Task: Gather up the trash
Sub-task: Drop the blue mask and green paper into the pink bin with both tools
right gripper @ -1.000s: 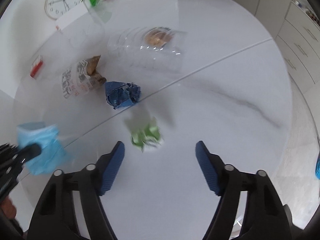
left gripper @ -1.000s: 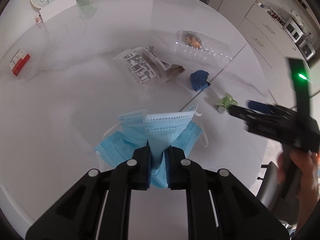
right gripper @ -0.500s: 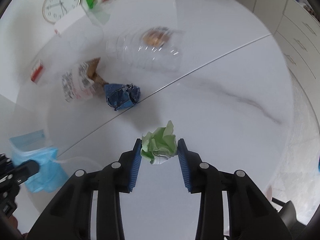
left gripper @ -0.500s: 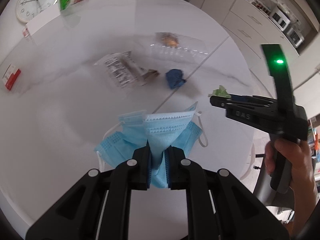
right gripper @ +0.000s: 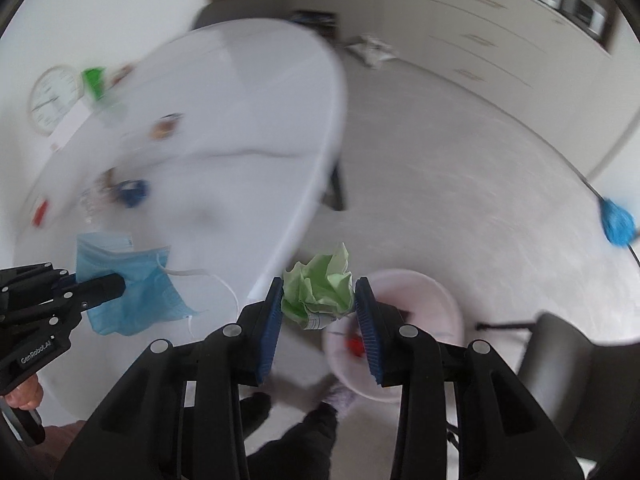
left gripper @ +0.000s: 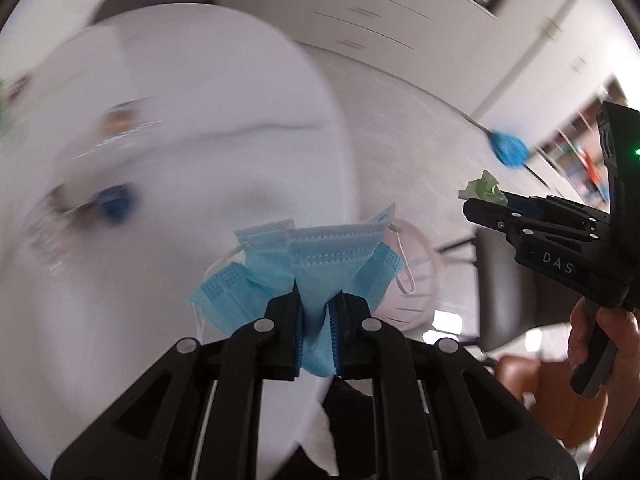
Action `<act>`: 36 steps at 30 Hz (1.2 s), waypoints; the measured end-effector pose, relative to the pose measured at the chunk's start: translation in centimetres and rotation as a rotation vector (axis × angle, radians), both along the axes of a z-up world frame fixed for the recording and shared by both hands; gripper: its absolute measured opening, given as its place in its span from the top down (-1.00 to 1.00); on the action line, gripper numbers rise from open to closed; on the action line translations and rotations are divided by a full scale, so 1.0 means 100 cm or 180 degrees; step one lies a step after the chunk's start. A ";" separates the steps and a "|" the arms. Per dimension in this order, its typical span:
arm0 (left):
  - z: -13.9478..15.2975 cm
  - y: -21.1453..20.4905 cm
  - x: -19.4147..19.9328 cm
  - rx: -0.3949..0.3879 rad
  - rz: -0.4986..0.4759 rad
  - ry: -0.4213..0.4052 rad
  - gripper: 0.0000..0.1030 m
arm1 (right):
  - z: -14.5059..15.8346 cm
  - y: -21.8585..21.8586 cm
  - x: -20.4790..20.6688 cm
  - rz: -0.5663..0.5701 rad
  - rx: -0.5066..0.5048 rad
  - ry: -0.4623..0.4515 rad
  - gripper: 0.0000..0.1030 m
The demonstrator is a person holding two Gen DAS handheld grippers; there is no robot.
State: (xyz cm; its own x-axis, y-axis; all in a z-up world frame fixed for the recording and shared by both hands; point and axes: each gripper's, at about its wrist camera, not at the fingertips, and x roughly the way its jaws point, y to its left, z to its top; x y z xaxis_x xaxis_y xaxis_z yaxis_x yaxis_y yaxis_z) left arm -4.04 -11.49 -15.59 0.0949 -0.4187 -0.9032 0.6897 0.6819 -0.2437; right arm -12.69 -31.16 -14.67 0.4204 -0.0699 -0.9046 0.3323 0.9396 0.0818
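Fingers (left gripper: 286, 320) of our left gripper (left gripper: 316, 334) pinch the blue face masks (left gripper: 320, 256) over the desk (left gripper: 160, 120) edge, angled steeply down. Our right gripper (right gripper: 318, 312) — marked "DAS" in the left view — clamps the crumpled green paper (right gripper: 320, 284) above the pink bin (right gripper: 424, 296). "GenRobot.AI" shows on the left one.

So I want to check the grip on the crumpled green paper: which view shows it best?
The right wrist view: the crumpled green paper sits centred and sharp, squeezed between the right gripper pads. The left wrist view shows only its top poking above that gripper, seen from the side.
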 end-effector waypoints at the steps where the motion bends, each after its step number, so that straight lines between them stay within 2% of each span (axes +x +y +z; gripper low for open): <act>1: -0.004 -0.015 -0.005 -0.0003 -0.0087 0.0055 0.79 | 0.000 -0.012 -0.010 -0.0081 -0.0022 0.0009 0.29; 5: -0.023 -0.084 -0.028 -0.0005 -0.0486 0.0238 0.79 | -0.001 -0.061 -0.057 -0.0440 -0.0046 -0.0003 0.28; 9: -0.050 -0.139 -0.046 0.0104 -0.0740 0.0361 0.79 | -0.003 -0.094 -0.091 -0.0644 -0.0016 -0.0025 0.27; 12: -0.069 -0.171 -0.058 0.0172 -0.0806 0.0447 0.79 | -0.007 -0.116 -0.110 -0.0732 0.0022 -0.0027 0.26; 16: -0.083 -0.192 -0.068 0.0237 -0.0794 0.0573 0.76 | -0.014 -0.133 -0.119 -0.0755 0.0072 -0.0005 0.25; 19: -0.092 -0.203 -0.073 0.0296 -0.0764 0.0596 0.49 | -0.019 -0.143 -0.125 -0.0723 0.0096 0.0020 0.25; 21: -0.093 -0.203 -0.074 0.0321 -0.0727 0.0542 0.08 | -0.022 -0.150 -0.127 -0.0696 0.0113 0.0034 0.25; 31: -0.076 -0.202 -0.069 0.0286 -0.0552 0.0374 -0.33 | -0.032 -0.153 -0.120 -0.0589 0.0193 0.0059 0.25; 36: -0.051 -0.186 -0.064 0.0239 -0.0343 0.0208 -0.79 | -0.035 -0.146 -0.115 -0.0507 0.0227 0.0046 0.24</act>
State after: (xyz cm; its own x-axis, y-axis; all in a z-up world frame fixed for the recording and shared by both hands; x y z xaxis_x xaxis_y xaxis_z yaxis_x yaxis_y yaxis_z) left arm -10.39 -30.13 -20.71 -0.0068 -0.3543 -0.9351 0.7442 0.6228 -0.2415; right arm -24.20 -45.75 -18.13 0.3961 -0.0700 -0.9155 0.4780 0.8670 0.1405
